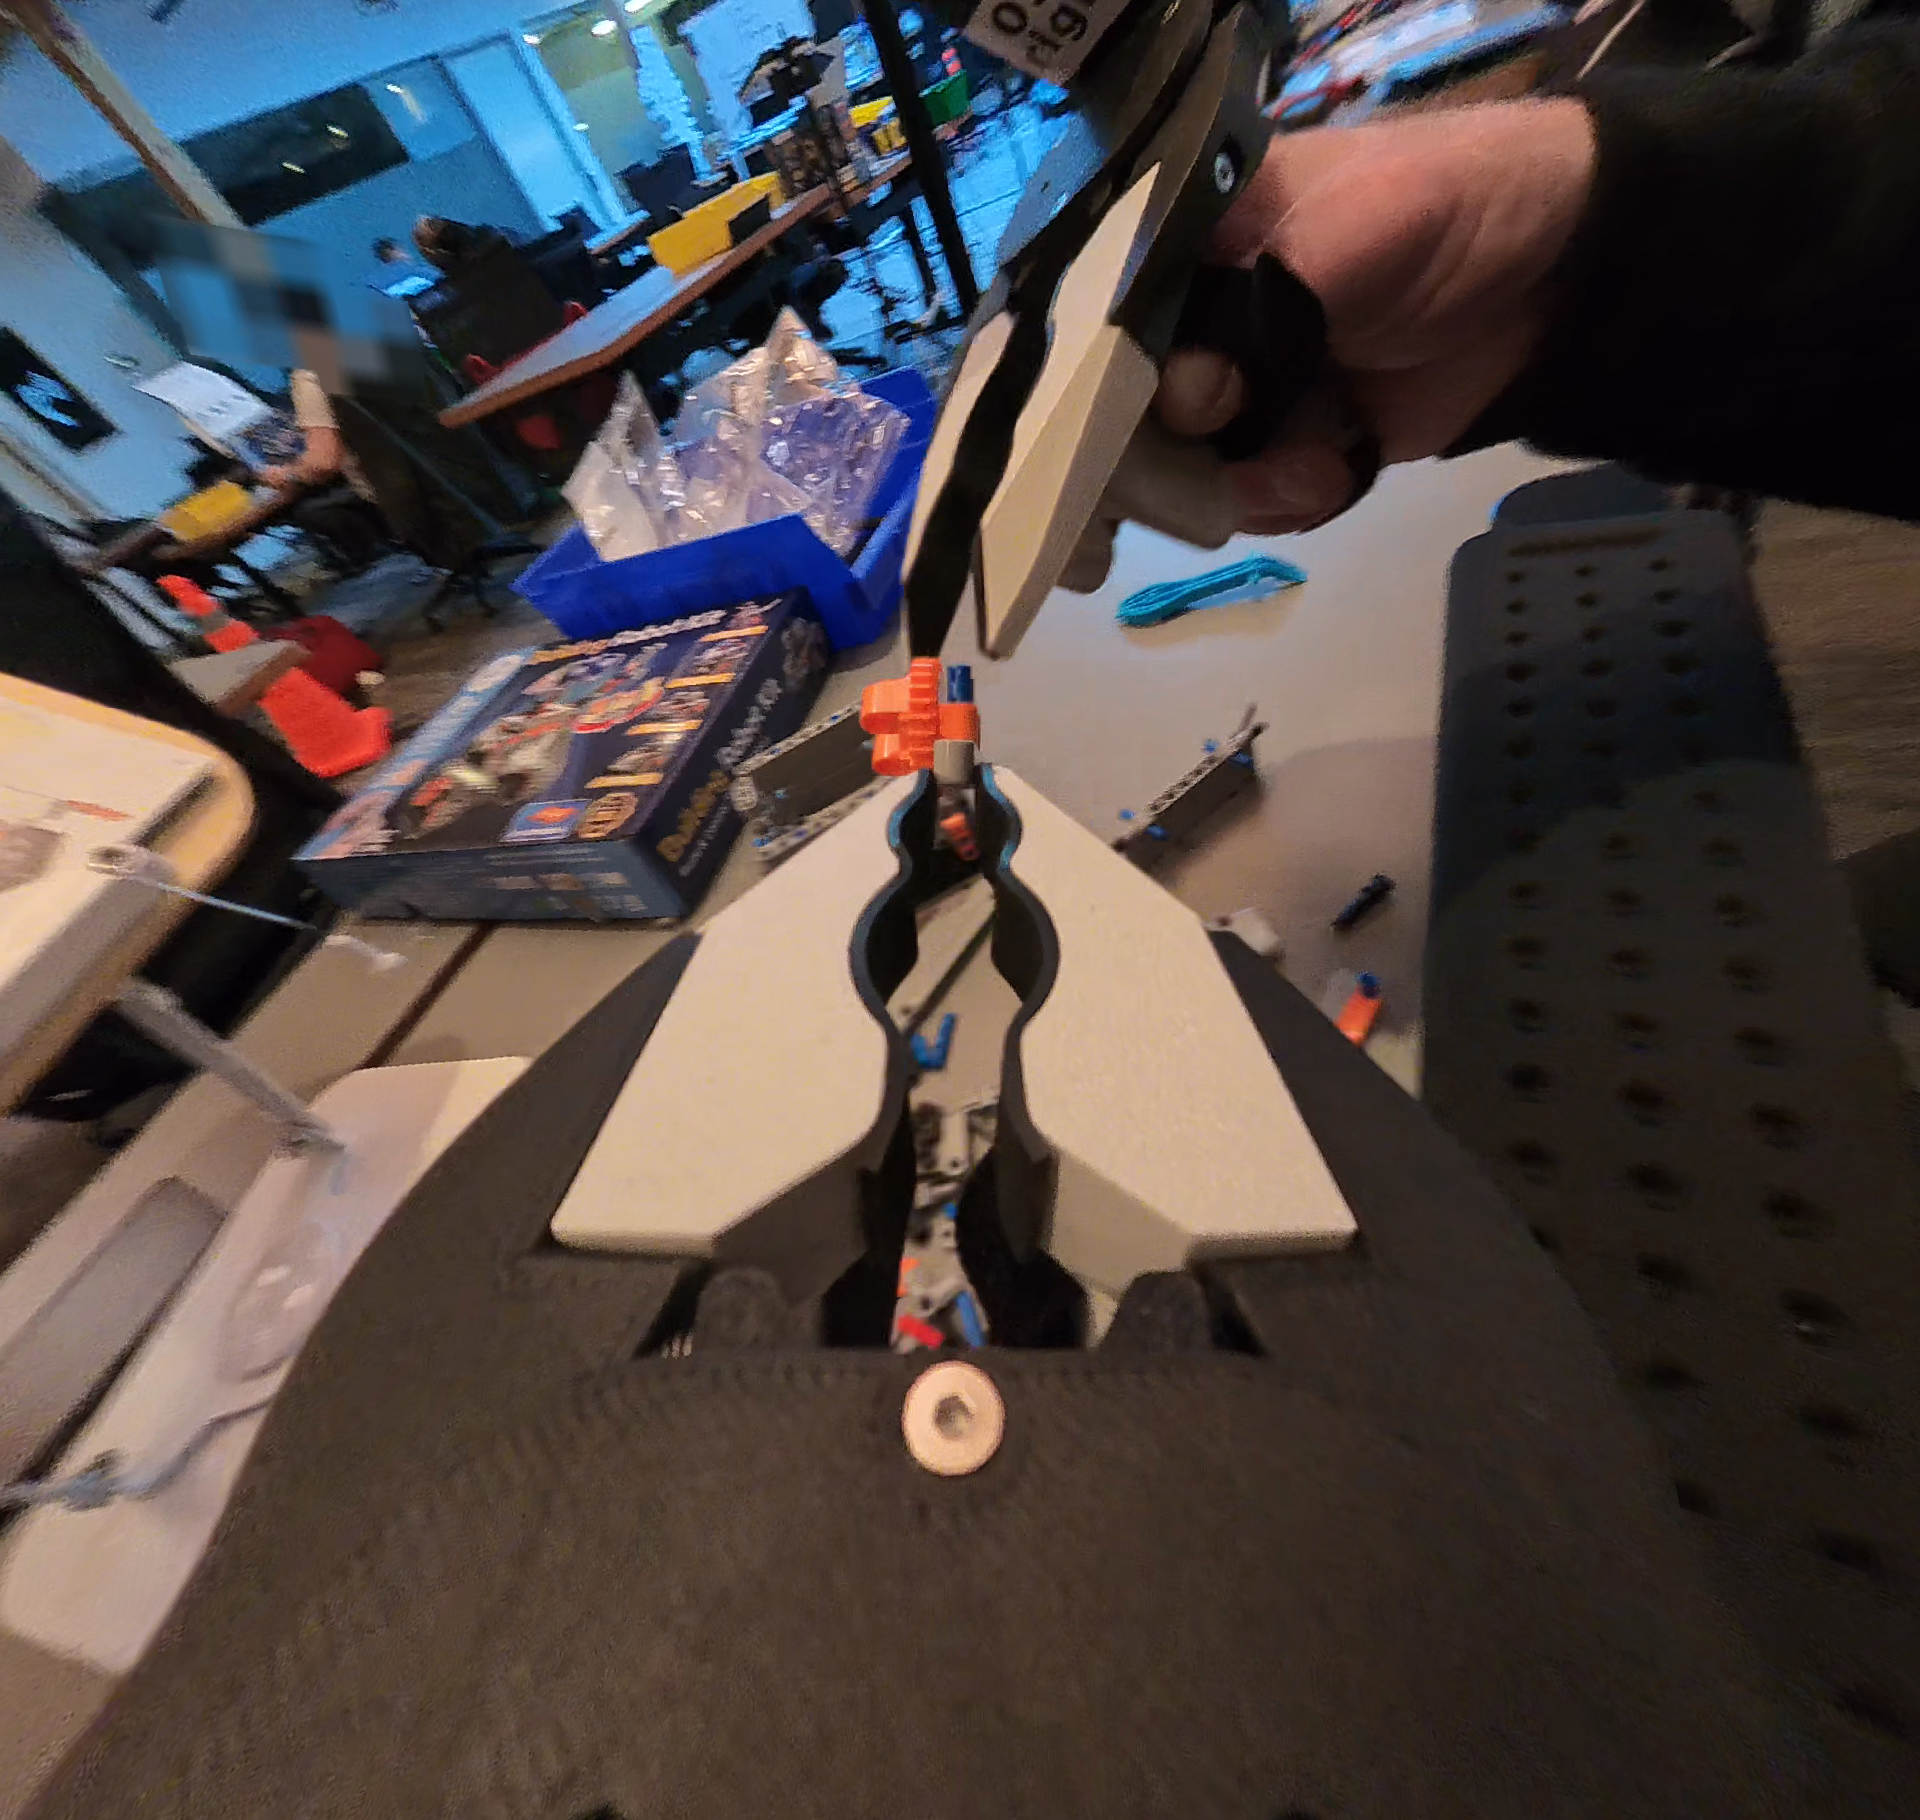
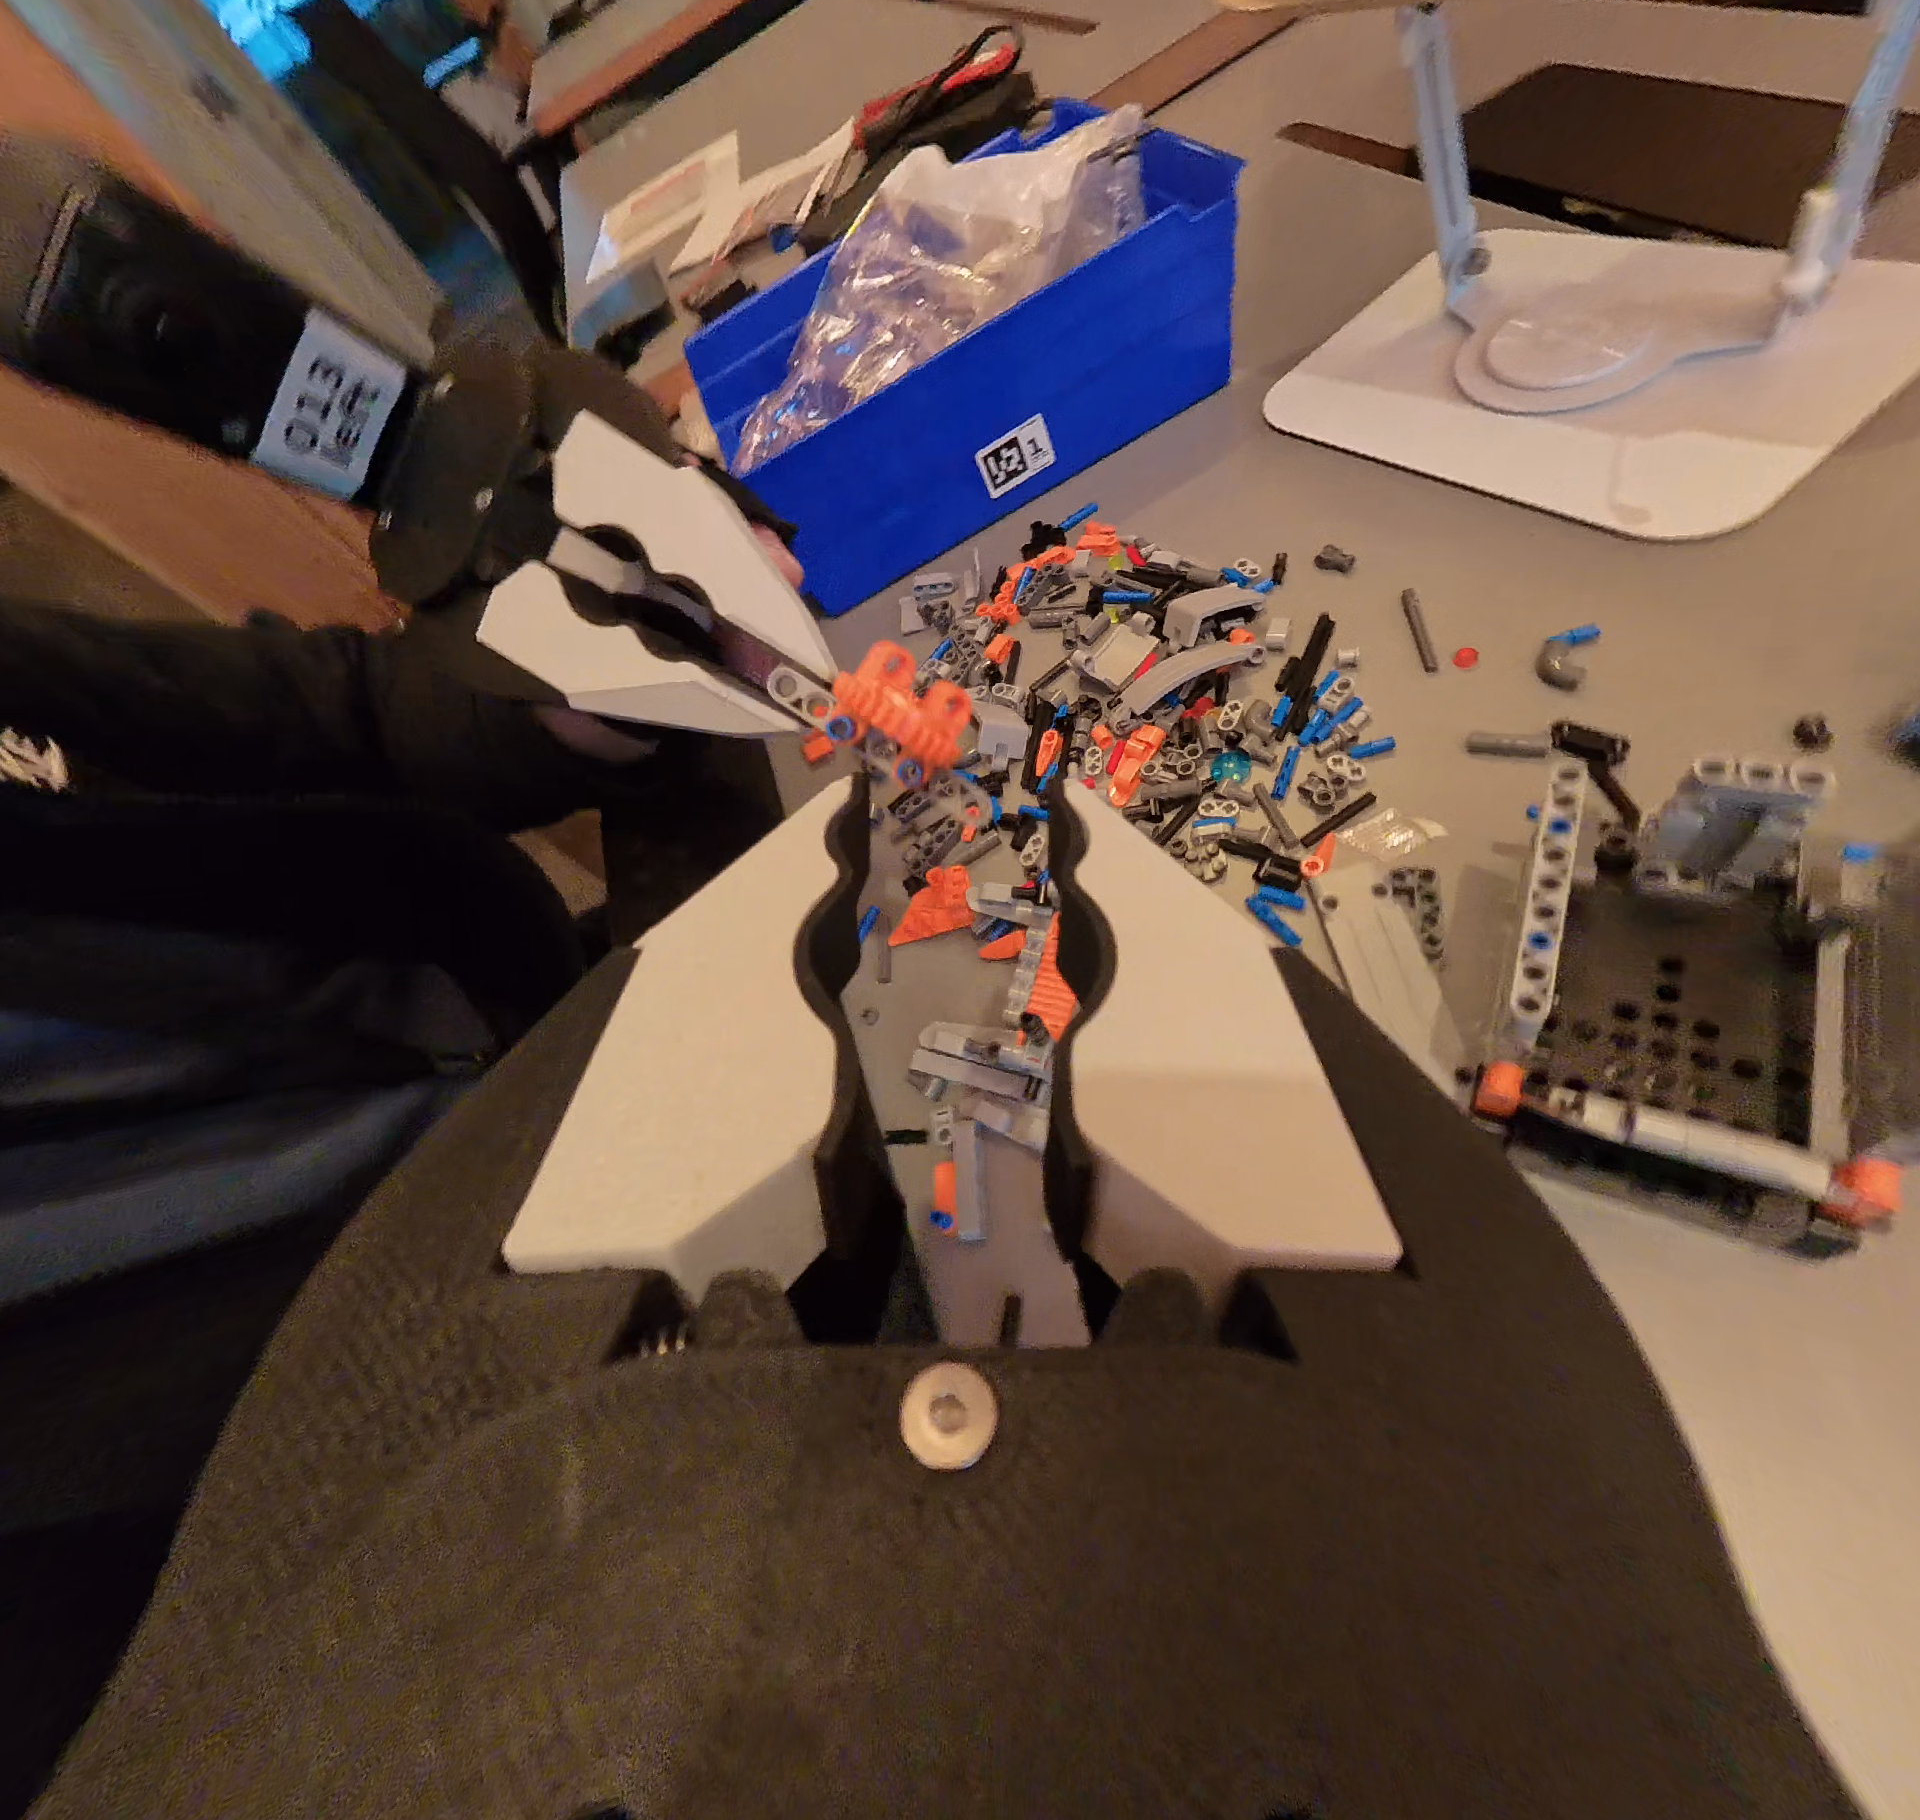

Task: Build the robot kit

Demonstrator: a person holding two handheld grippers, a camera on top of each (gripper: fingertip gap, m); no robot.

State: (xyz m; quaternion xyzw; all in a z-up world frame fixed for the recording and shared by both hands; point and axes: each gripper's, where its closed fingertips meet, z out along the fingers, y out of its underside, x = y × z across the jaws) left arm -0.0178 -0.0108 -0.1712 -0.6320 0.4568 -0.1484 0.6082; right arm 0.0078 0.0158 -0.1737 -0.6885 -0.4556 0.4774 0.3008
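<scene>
My left gripper (image 1: 951,781) is shut on a small brick assembly (image 1: 916,721): a grey beam with orange toothed pieces and blue pins at its far end. In the right wrist view the left gripper (image 2: 816,705) comes in from the left and holds the assembly (image 2: 902,712) above a pile of loose bricks (image 2: 1143,710). My right gripper (image 2: 956,791) is open and empty, its left fingertip just below the orange pieces. In the left wrist view the right gripper (image 1: 961,650), held by a hand, points down with its tips right above the assembly.
A blue bin (image 2: 1039,399) with plastic bags stands behind the pile; it also shows in the left wrist view (image 1: 717,581). A part-built grey and black model (image 2: 1683,1001) sits at the right. A white stand (image 2: 1538,461) is at the back right. A dark blue kit box (image 1: 582,783) lies at the left. Left tips to right tips: about 5 cm.
</scene>
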